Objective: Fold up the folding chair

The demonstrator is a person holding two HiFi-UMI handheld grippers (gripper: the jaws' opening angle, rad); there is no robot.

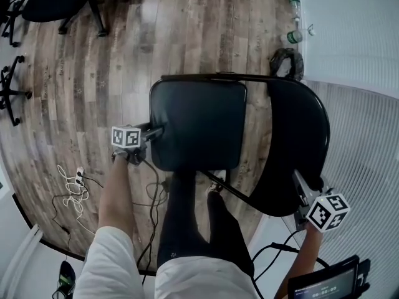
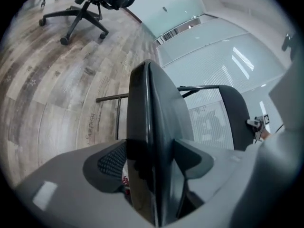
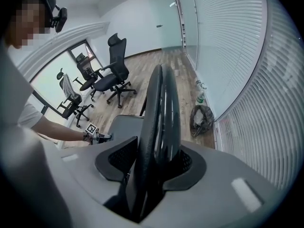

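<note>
Black padding marks both parts of the folding chair, which stands on the wood floor right in front of the person, close beside a wall of white blinds. Its seat faces up toward the head view, and the backrest curves off to the right of it.

The left forearm reaches straight ahead, bare below a white sleeve. It points the left gripper in from the side at the seat's left edge, tilted somewhat downward. In the left gripper view the seat edge stands between the jaws, which are spread wide and not pressing on it.

The right forearm comes up from the lower right and tips the right gripper steeply down onto the backrest's near rim. In the right gripper view both pads sit against the rim, one on each side, clamping it.

The person's legs, in dark trousers, stand just behind the seat, beside a slanting frame tube. Loose cables lie on the floor to the left, well clear of the chair. Office chairs stand farther off at the upper left. A dark bundle and some bottles sit by the wall beyond the backrest. A small screen shows at the lower right.
</note>
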